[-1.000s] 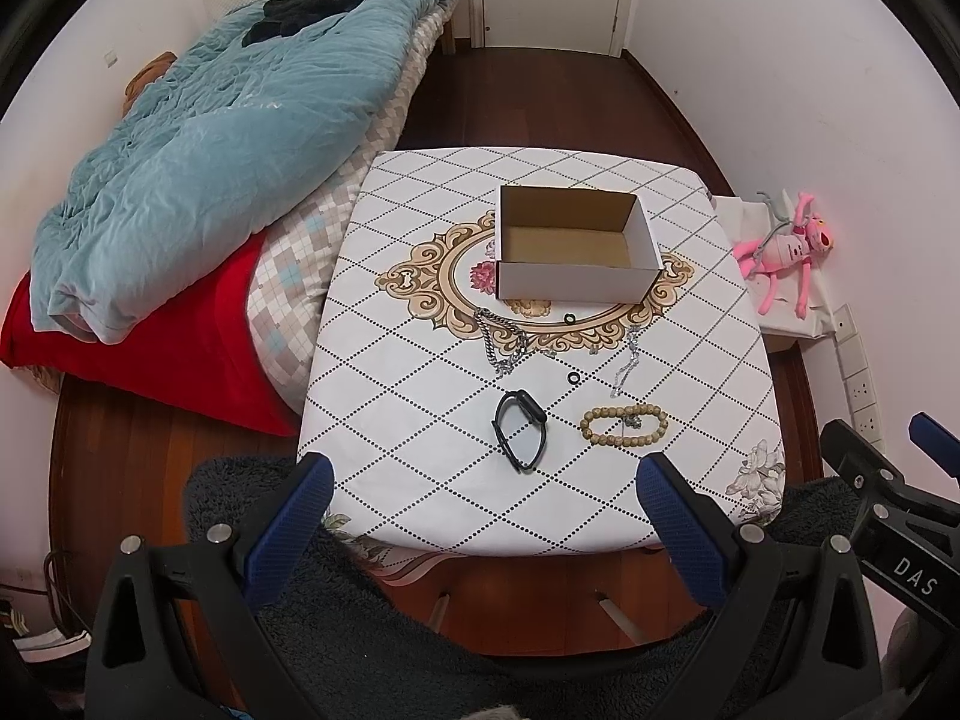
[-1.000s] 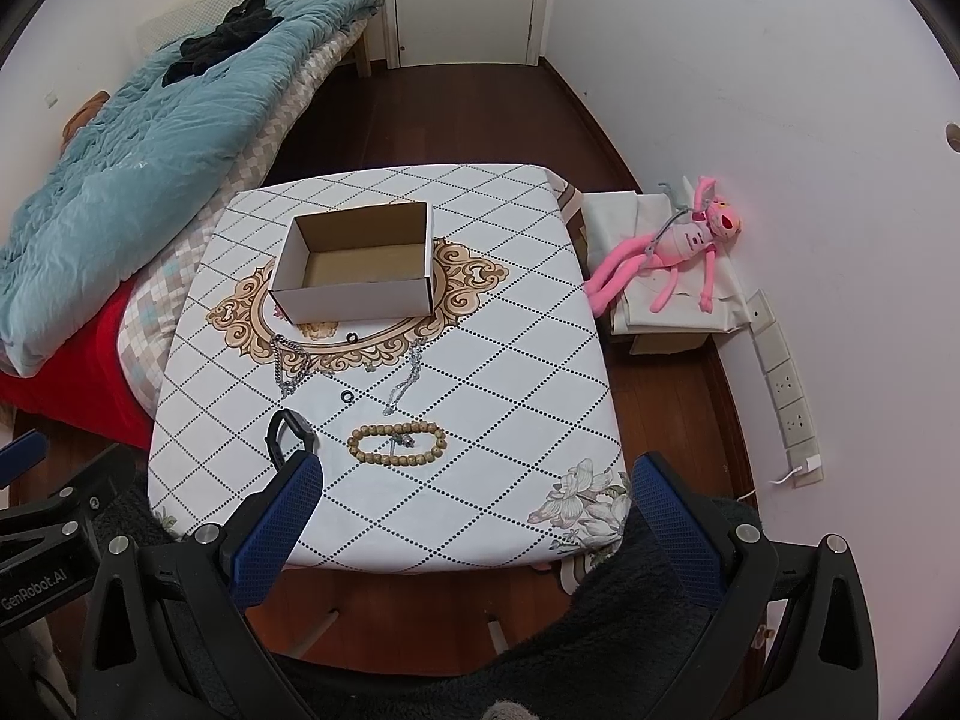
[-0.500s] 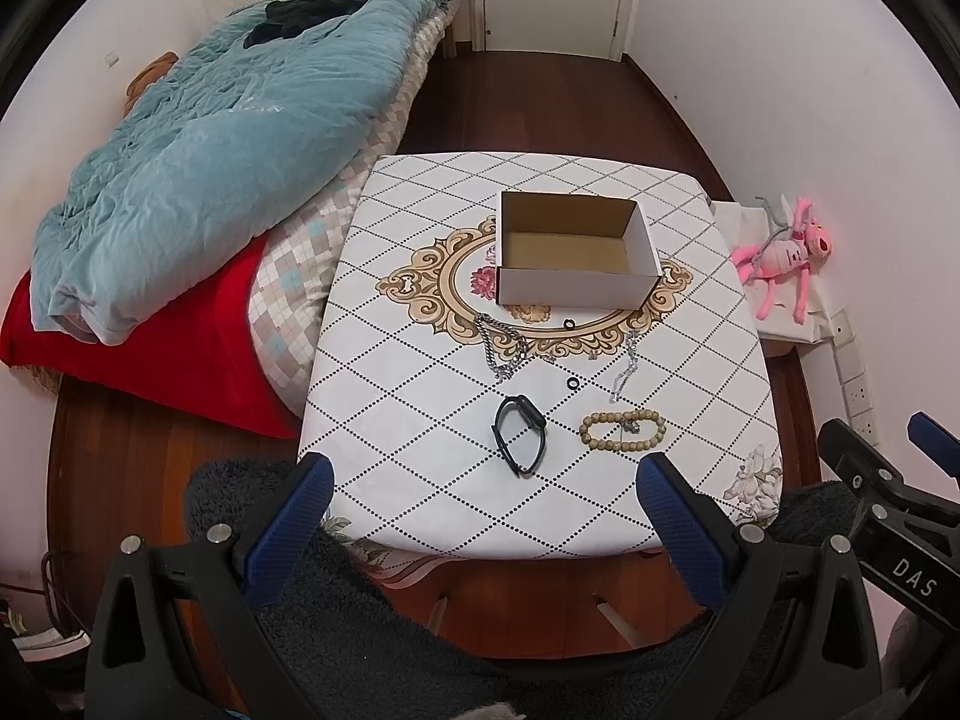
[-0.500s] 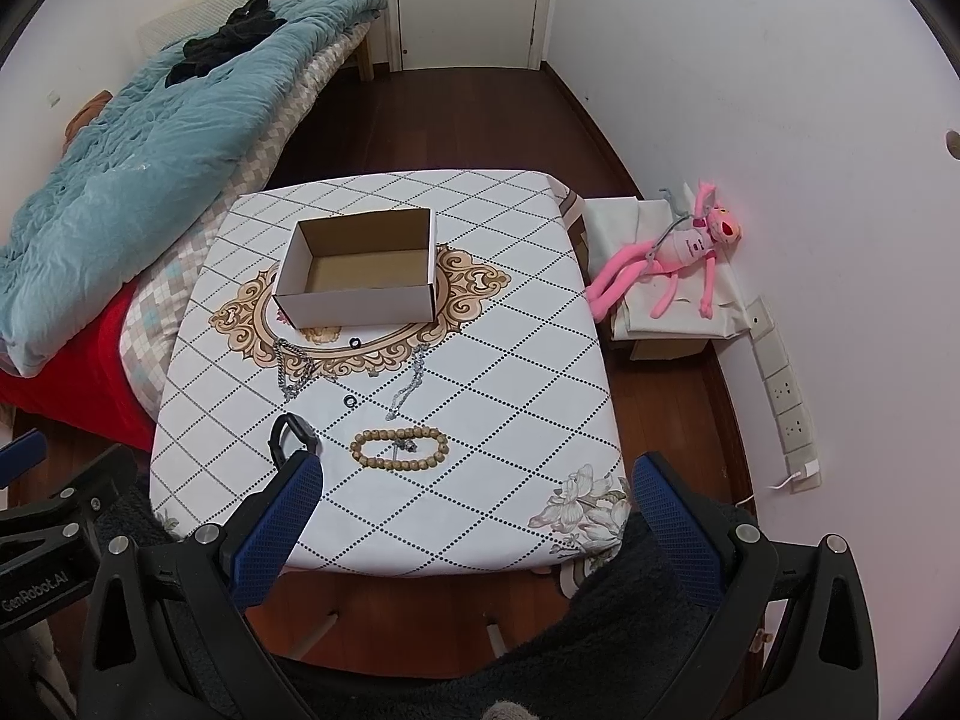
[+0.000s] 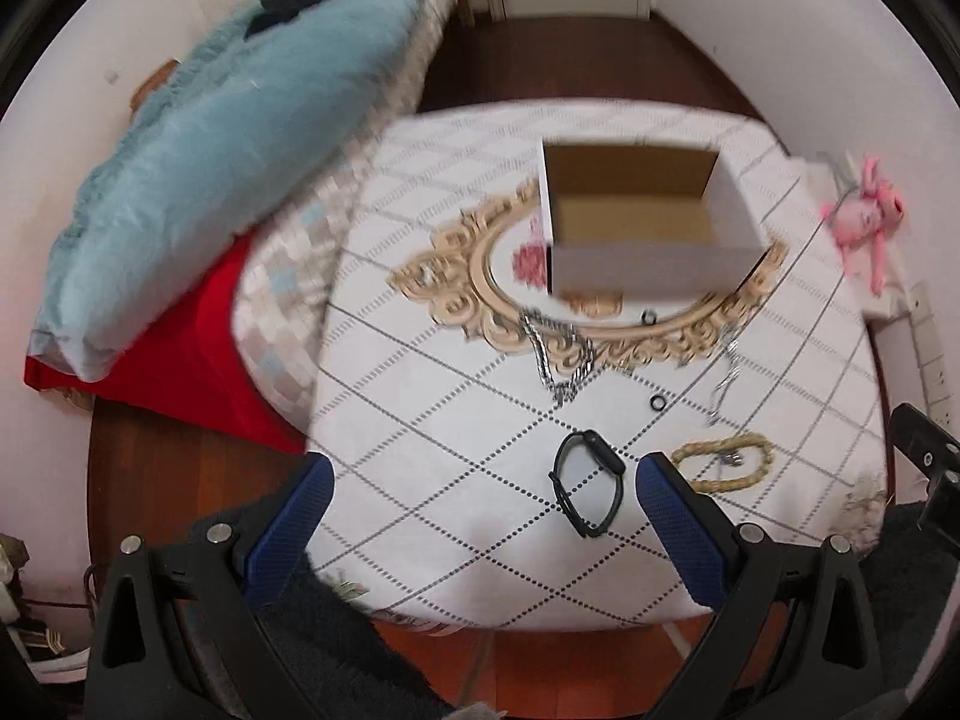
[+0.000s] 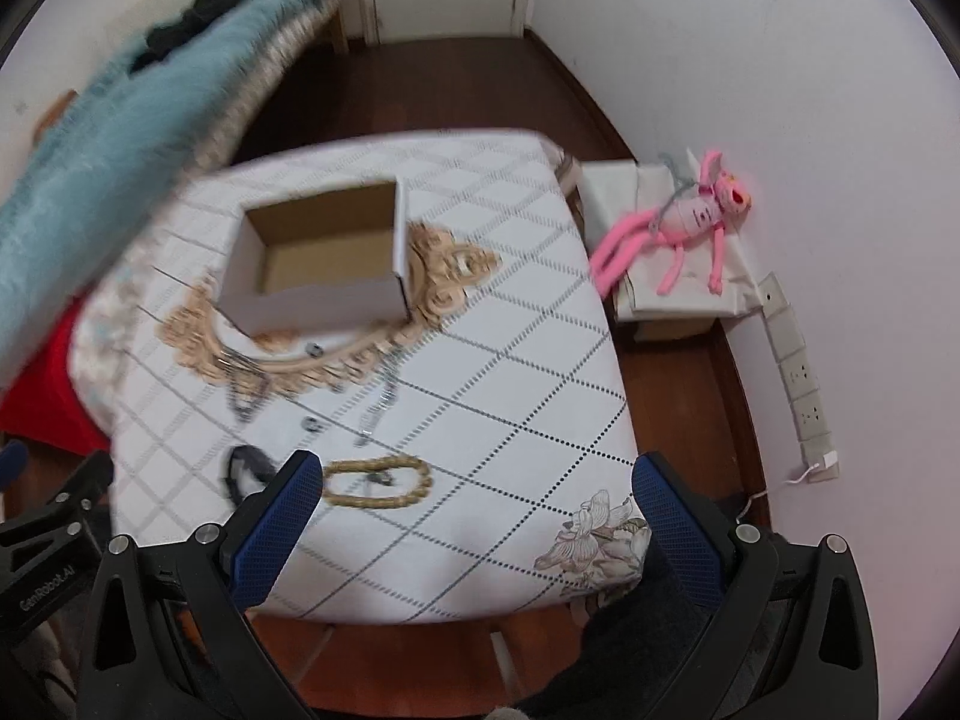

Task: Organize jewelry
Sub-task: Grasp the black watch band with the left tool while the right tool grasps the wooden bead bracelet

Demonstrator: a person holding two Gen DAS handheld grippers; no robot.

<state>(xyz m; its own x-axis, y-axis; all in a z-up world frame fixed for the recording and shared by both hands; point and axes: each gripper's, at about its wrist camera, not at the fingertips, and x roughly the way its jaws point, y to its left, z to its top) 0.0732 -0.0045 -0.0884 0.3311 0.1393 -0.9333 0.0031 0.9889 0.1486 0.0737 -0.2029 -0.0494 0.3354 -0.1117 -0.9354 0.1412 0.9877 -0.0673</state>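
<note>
At the far left, a bed with a pale blue quilt [image 5: 198, 138] and a red sheet [image 5: 198, 354] runs alongside the tabletop [image 5: 432, 468], which is covered in a white diamond-pattern cloth with a gold ornament at its centre. The left gripper [image 5: 480, 516] hangs over the near edge, its blue fingers spread wide and holding nothing. Just ahead of it lies a black watch [image 5: 588, 492]. Behind the watch are a silver chain [image 5: 558, 360] and two small black rings [image 5: 659, 403], the farther one close to an open cardboard box [image 5: 648, 258]. Right of the watch lies a bead bracelet [image 5: 723, 468], with a thinner chain [image 5: 723, 384] behind it. The right gripper [image 6: 468, 522] is likewise spread and empty, with the bracelet between its fingers in view. Against the right wall, a pink plush toy [image 6: 684, 228] lies on a low box.
</note>
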